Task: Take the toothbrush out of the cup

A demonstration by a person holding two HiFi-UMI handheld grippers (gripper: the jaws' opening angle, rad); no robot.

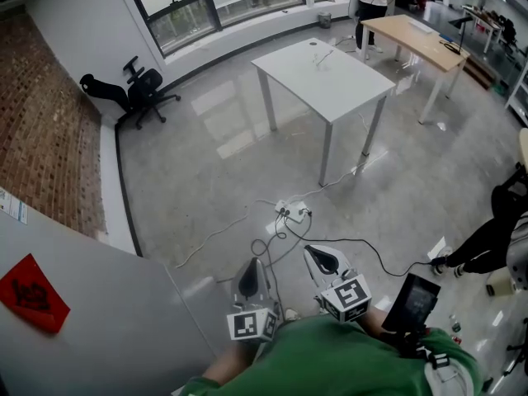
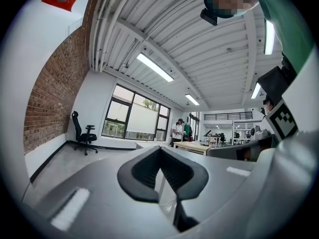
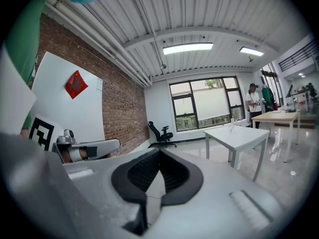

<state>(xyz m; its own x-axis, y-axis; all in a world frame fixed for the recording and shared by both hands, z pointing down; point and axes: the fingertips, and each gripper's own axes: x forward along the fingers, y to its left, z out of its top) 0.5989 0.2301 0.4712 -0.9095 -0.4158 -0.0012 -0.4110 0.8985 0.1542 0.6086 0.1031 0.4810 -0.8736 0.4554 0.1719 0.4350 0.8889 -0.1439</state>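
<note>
Looking left to right, the left gripper (image 1: 248,281) and the right gripper (image 1: 325,261) sit low in the middle of the head view, each with jaws pressed together on nothing, so I think the job is not begun. No toothbrush or cup shows clearly; a tiny thing (image 1: 317,58) on the white table (image 1: 340,87), upper middle, is too small to tell.
</note>
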